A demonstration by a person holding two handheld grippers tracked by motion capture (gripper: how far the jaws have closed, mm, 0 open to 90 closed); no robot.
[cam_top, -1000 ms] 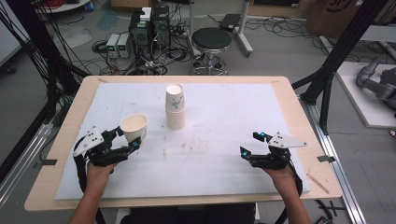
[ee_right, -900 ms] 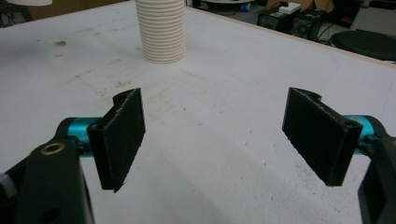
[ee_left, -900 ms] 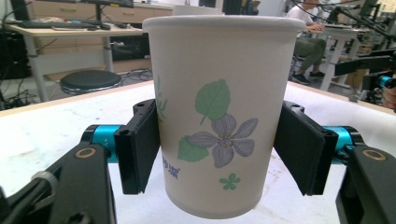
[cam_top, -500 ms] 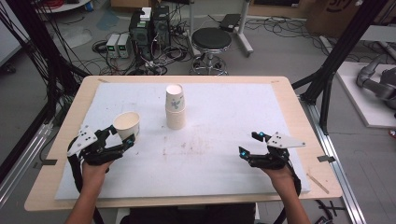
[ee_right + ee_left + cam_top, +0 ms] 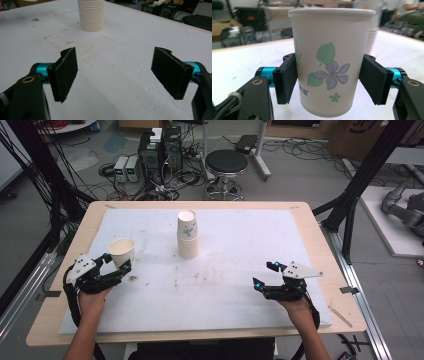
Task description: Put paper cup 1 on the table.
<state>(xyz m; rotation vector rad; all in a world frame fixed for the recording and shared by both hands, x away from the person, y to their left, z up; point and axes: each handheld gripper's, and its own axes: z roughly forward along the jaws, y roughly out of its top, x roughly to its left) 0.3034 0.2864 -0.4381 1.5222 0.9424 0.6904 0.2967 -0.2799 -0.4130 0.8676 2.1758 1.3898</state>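
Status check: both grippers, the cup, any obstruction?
Left gripper shut on paper cup. Right gripper open, empty. Cup stack stands apart, mid-table.

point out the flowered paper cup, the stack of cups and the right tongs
flowered paper cup [image 5: 329, 65], left gripper view, on its printed side wall
stack of cups [image 5: 187, 237], high view, on the side of the stack
right tongs [image 5: 113, 73], right gripper view, midway between the two black pads
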